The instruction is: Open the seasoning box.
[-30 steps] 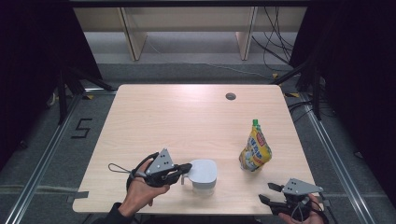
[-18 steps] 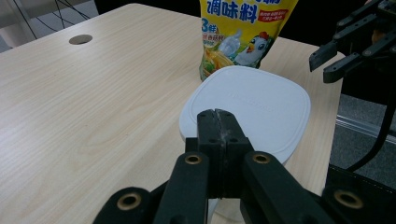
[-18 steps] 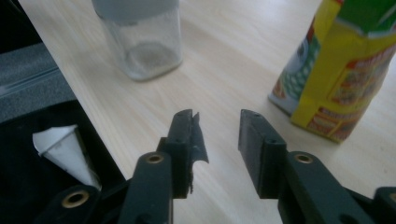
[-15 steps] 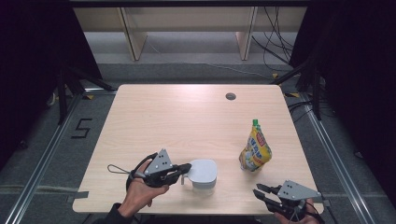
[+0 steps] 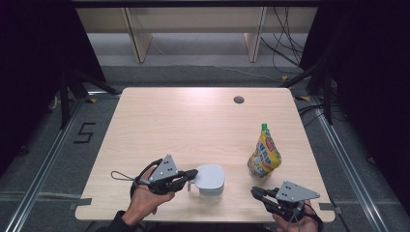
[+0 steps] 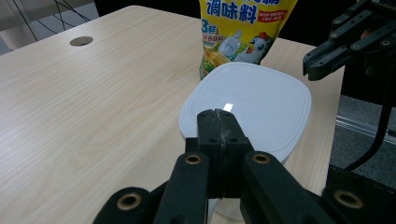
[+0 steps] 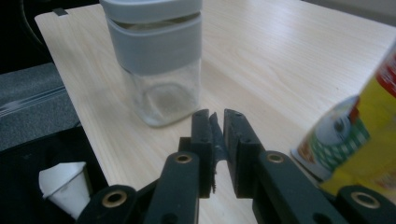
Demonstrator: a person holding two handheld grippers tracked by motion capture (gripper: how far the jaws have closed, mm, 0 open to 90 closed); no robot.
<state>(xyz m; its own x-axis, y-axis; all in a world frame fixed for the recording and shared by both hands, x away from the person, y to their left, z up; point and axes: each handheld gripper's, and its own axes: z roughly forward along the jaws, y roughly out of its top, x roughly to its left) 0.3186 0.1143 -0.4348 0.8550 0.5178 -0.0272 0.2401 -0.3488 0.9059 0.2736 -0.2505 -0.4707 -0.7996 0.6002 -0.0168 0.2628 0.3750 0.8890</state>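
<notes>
A clear jar (image 5: 210, 180) with a white square lid (image 6: 252, 102) and grey collar (image 7: 156, 60) stands near the table's front edge. My left gripper (image 5: 193, 173) points right at it, shut, with its tips (image 6: 218, 114) against the lid's near rim and nothing between them. A yellow seasoning pouch (image 5: 265, 154) with a green cap stands upright to the jar's right, printed side visible (image 6: 243, 32). My right gripper (image 5: 255, 192) lies at the front edge below the pouch and points left toward the jar. Its jaws (image 7: 215, 114) have just been closing on nothing and are almost together.
The light wooden table (image 5: 193, 121) has a round cable hole (image 5: 238, 99) at the back right. Wooden shelf legs (image 5: 138, 36) and cables stand on the floor behind it. A white object (image 7: 65, 186) sits below the front edge.
The right gripper has slid left along the front edge toward the jar, and its jaws have gone from wide apart to nearly together. The left hand, jar and pouch stayed put.
</notes>
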